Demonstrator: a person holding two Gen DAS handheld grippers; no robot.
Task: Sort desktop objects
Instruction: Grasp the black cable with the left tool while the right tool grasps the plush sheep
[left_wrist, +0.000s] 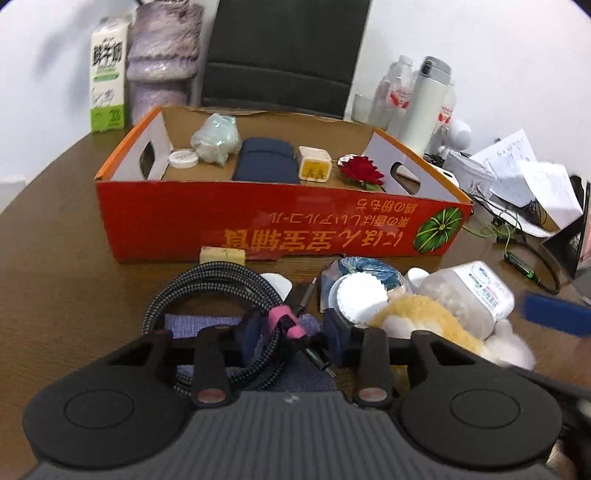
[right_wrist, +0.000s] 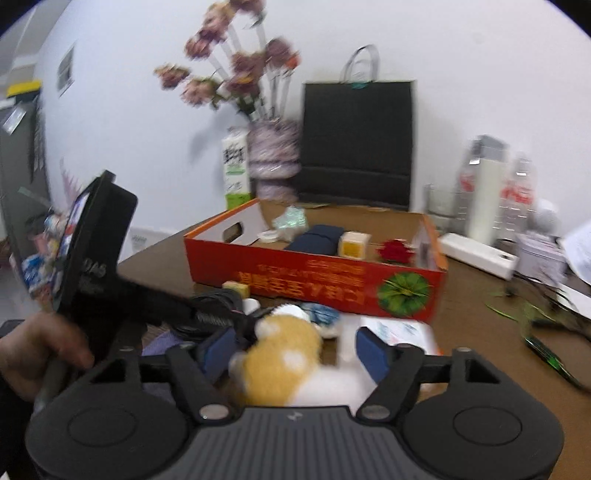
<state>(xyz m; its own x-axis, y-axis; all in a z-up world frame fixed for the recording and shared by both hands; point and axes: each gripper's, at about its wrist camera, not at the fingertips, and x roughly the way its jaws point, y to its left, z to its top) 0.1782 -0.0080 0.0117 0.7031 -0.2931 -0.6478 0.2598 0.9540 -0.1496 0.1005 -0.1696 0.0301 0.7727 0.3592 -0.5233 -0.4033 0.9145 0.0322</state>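
An orange cardboard box (left_wrist: 258, 229) stands on the brown table and holds a white lid, a plastic bag, a navy pouch (left_wrist: 266, 164), a yellow-faced charger (left_wrist: 314, 164) and a red flower (left_wrist: 360, 170). My left gripper (left_wrist: 293, 338) is open around a coiled braided cable (left_wrist: 207, 291) with a pink tie, over a purple cloth. My right gripper (right_wrist: 295, 350) is open around a yellow and white plush toy (right_wrist: 284, 354). The plush toy also shows in the left wrist view (left_wrist: 424, 317), beside a white bottle (left_wrist: 476, 291).
A small beige block (left_wrist: 221, 254) lies against the box front. A milk carton (left_wrist: 109, 74), a vase, a black chair, a white thermos (left_wrist: 424, 107), plastic bottles and papers (left_wrist: 517, 173) stand behind and to the right. The left gripper's body (right_wrist: 96, 251) shows in the right wrist view.
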